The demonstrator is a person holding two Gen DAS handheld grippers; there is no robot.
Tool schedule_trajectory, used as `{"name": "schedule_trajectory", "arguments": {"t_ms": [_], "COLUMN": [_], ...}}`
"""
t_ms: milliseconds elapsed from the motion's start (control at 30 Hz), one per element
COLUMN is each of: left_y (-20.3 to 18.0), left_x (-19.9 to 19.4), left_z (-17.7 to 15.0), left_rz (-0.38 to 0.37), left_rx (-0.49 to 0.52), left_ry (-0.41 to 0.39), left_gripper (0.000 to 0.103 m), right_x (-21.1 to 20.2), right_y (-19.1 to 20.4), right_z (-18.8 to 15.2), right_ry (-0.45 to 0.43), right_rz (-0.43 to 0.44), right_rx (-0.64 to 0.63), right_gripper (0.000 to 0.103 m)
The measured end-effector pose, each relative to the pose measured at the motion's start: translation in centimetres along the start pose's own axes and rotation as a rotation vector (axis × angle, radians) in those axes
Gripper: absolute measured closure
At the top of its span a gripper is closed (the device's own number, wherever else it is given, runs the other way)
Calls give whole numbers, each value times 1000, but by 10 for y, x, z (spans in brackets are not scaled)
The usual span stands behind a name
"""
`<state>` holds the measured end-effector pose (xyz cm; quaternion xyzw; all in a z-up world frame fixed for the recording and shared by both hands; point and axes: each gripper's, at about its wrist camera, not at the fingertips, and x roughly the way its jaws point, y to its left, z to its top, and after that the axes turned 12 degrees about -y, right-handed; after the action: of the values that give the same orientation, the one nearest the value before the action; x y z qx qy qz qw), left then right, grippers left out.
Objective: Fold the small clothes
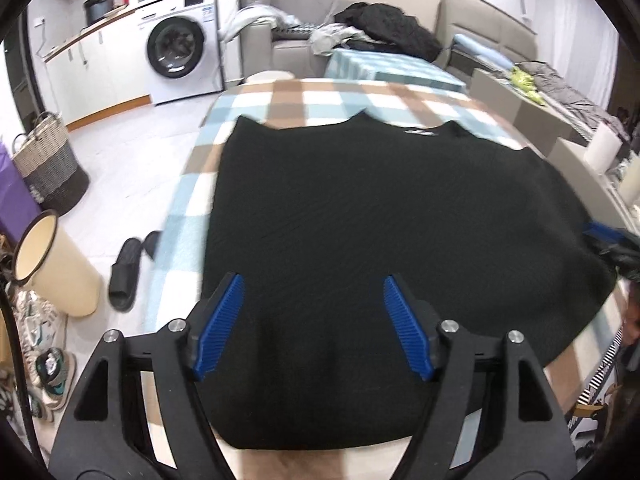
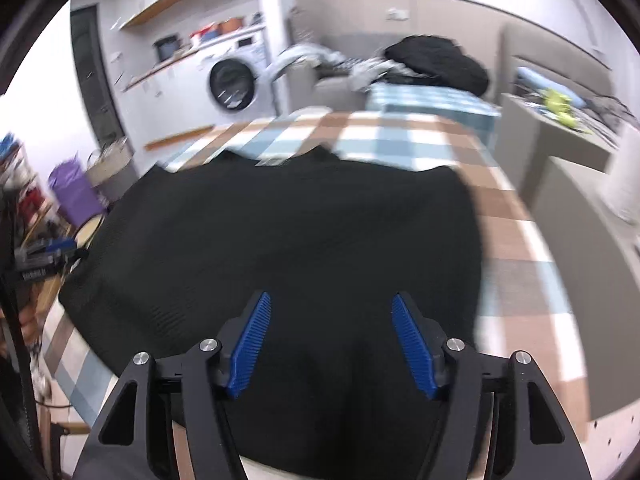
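A black knitted garment (image 1: 360, 200) lies spread flat on a table covered with a blue, brown and white checked cloth (image 1: 320, 96), its neckline and a small white label at the far edge. My left gripper (image 1: 313, 280) hovers over the garment's near hem on the left side, its blue pads wide apart and nothing pinched between them. In the right wrist view the same garment (image 2: 280, 232) fills the middle of the checked cloth (image 2: 400, 132). My right gripper (image 2: 330, 297) stands open above the near hem towards the right edge. That view is motion-blurred.
On the floor to the left are a woven basket (image 1: 48, 160), a cream bin (image 1: 52, 264) and black slippers (image 1: 124, 272). A washing machine (image 1: 176, 46) stands behind them. Dark clothes (image 1: 384, 28) are piled on a sofa beyond the table. Cardboard boxes (image 1: 520, 96) stand to the right.
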<state>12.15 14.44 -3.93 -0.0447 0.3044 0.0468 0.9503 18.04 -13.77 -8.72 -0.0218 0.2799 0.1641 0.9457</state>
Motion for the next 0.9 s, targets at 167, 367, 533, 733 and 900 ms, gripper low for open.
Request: {"name": "schedule_trajectory", "arguments": {"t_ms": [167,367,533,733,900], "left_y": [-39,-75,-100,-113,-109], "left_x": [5,13,20,24,28], "left_z": [4,2,-8,-25,-37], "left_rz": [-89,-157,-178,-166,-148], "left_rx": [-10,-33,-5,43,79], "left_ry": [1,2,34,62,85], "left_gripper": [31,31,31,31,31], "right_x": [42,25,9,2,-4], "right_y": [15,5,-10,-16,-19], "right_z": [-11,-19,-28,-38,-41], "right_ry": [90,115,152,133,133], "right_rz": [6,0,-39,-42,-37], "right_rx": [-6,-21,-30,-44,-71], "right_gripper": [39,38,38,37,37]}}
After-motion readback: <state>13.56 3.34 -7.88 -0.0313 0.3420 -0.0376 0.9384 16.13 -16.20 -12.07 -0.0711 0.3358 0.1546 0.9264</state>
